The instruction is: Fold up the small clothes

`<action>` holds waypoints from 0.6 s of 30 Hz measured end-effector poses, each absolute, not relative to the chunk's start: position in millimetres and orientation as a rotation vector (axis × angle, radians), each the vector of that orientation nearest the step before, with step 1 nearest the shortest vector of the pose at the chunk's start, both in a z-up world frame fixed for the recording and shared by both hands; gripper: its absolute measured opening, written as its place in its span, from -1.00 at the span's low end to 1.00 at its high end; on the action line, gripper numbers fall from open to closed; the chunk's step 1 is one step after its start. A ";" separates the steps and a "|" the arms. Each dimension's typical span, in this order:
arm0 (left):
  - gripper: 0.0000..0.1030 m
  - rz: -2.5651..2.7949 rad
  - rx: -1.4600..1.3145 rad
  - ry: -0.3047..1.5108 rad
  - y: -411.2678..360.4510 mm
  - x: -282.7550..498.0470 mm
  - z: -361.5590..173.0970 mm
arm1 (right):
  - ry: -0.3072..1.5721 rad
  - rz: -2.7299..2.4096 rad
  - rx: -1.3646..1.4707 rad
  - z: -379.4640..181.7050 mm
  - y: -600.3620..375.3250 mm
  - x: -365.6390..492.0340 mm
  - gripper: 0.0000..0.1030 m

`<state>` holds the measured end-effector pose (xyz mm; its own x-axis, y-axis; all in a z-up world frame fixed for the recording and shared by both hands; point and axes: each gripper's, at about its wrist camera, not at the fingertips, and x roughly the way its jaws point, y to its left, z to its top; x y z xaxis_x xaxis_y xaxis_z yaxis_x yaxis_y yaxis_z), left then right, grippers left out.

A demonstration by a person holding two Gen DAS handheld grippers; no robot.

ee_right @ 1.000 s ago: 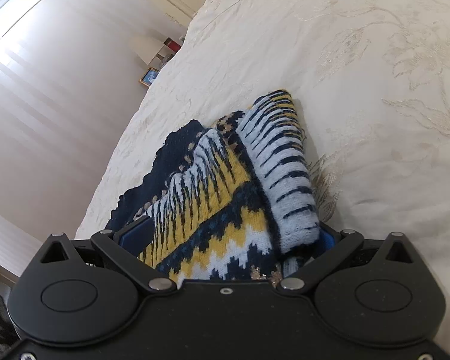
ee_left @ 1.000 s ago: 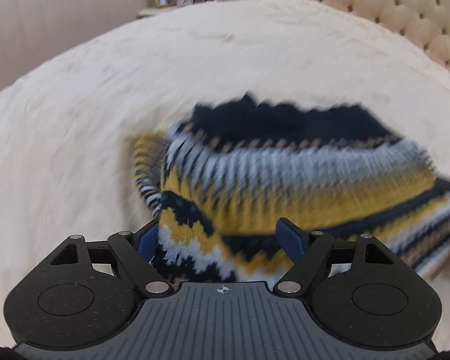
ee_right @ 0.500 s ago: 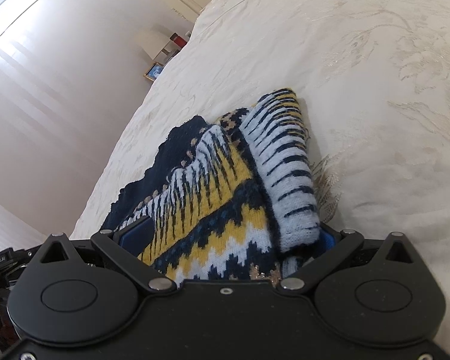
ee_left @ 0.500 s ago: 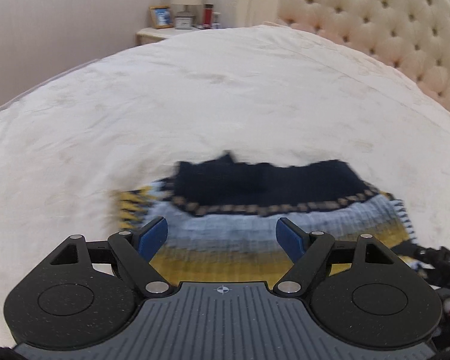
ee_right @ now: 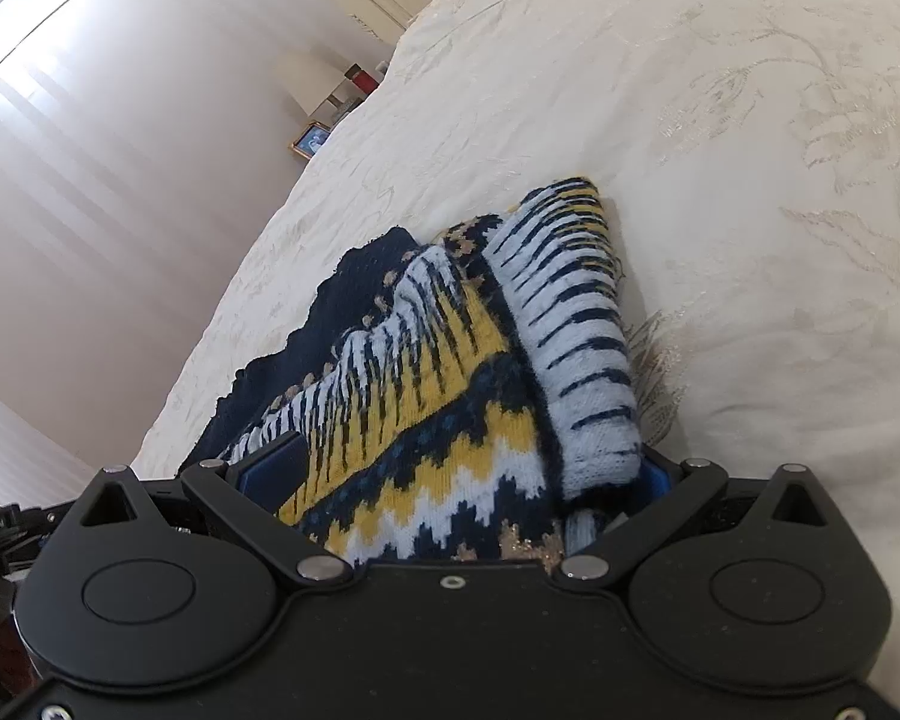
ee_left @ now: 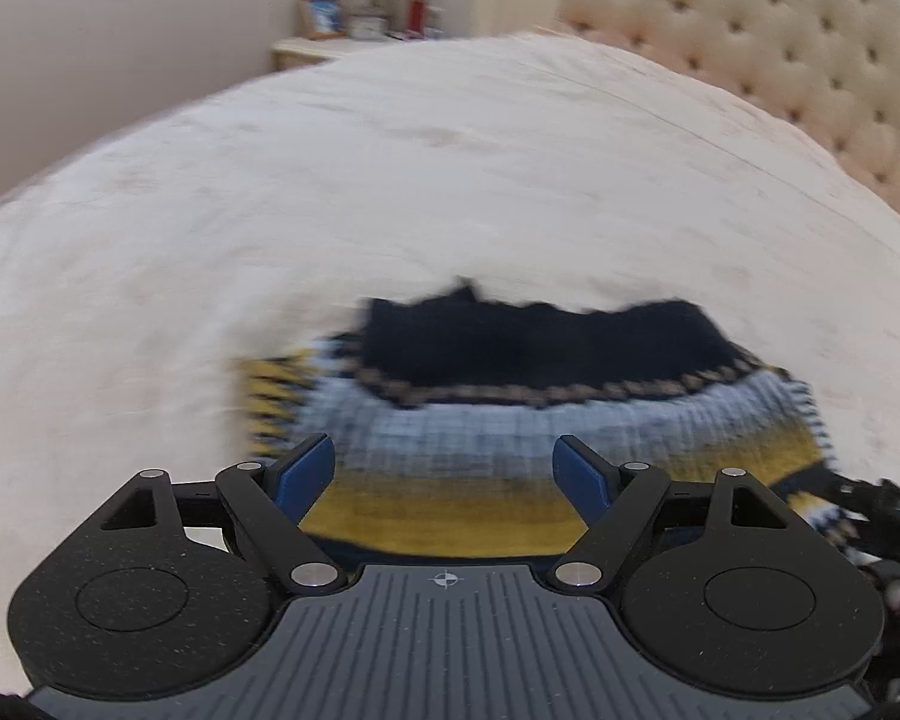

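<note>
A small knitted sweater in navy, yellow and pale blue lies folded on the cream bedspread. My left gripper is open and empty, its blue pads held just above the sweater's near edge. In the right wrist view the sweater fills the space between the jaws of my right gripper, which stand wide around the bunched fabric; whether they press on it is unclear. The right pad is mostly hidden under a pale blue sleeve.
A tufted cream headboard rises at the far right. A nightstand with a photo frame, a lamp and a red item stands beyond the bed by the wall. The right gripper's body shows at the left view's right edge.
My left gripper let go of the sweater and drew back; the sweater now lies flat on the bed. The right gripper has hardly moved.
</note>
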<state>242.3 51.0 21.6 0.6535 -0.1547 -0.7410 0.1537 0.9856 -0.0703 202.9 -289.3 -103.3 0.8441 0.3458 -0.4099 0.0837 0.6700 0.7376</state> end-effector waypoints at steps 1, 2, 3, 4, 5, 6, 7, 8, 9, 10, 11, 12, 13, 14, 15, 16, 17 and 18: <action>0.53 -0.191 -0.001 0.851 41.3 246.1 17.8 | 0.561 0.158 0.837 -103.6 -289.8 202.5 1.00; 0.53 -0.201 -0.002 0.862 31.4 250.5 13.4 | 0.560 0.160 0.839 -104.0 -290.2 202.2 1.00; 0.53 -0.206 -0.002 0.872 23.6 254.4 8.4 | 0.559 0.162 0.840 -104.2 -290.5 201.8 1.00; 0.53 -0.208 -0.001 0.882 17.0 257.9 3.2 | 0.558 0.163 0.841 -104.4 -290.8 201.6 1.00; 0.53 -0.207 0.003 0.893 10.8 261.9 -2.6 | 0.558 0.165 0.843 -104.7 -291.2 201.5 1.00; 0.53 -0.200 0.013 0.904 5.2 265.4 -9.1 | 0.557 0.166 0.845 -104.9 -291.6 201.4 1.00; 0.53 -0.195 0.028 0.917 0.1 268.4 -15.7 | 0.558 0.168 0.848 -105.1 -292.2 201.4 1.00; 0.53 -0.189 0.043 0.931 -2.6 271.1 -22.5 | 0.558 0.170 0.851 -105.1 -292.9 201.6 1.00; 0.53 -0.182 0.059 0.943 -5.6 273.3 -28.3 | 0.559 0.171 0.855 -105.2 -293.7 201.8 1.00; 0.53 -0.173 0.080 0.962 -8.6 276.9 -37.3 | 0.560 0.172 0.860 -105.2 -294.6 201.9 1.00; 0.53 -0.163 0.097 0.980 -10.5 279.7 -45.7 | 0.561 0.173 0.865 -105.3 -295.3 202.1 1.00; 0.54 -0.156 0.108 0.994 -11.6 282.9 -53.0 | 0.562 0.175 0.867 -105.1 -296.3 202.3 1.00; 0.57 -0.152 0.116 0.996 -12.0 284.3 -59.4 | 0.562 0.177 0.870 -105.3 -297.3 202.3 1.00; 0.62 -0.151 0.132 0.989 -12.7 283.9 -64.4 | 0.562 0.182 0.873 -105.6 -298.8 202.5 1.00; 0.63 -0.152 0.152 0.982 -14.9 284.0 -66.7 | 0.560 0.187 0.876 -105.9 -300.4 202.8 1.00; 0.65 -0.151 0.173 0.973 -16.9 282.4 -68.7 | 0.557 0.193 0.880 -106.4 -301.9 203.7 1.00; 0.66 -0.148 0.183 0.967 -17.8 280.6 -70.1 | 0.553 0.203 0.880 -107.0 -303.8 205.5 1.00; 0.66 -0.145 0.184 0.962 -18.0 279.0 -70.9 | 0.552 0.214 0.876 -107.3 -305.8 208.7 1.00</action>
<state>279.0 -18.0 -70.9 0.5641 -0.0412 -0.8246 0.2038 0.9748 0.0907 208.7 -305.8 -107.3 0.8406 0.3963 -0.3693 0.0440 0.6296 0.7757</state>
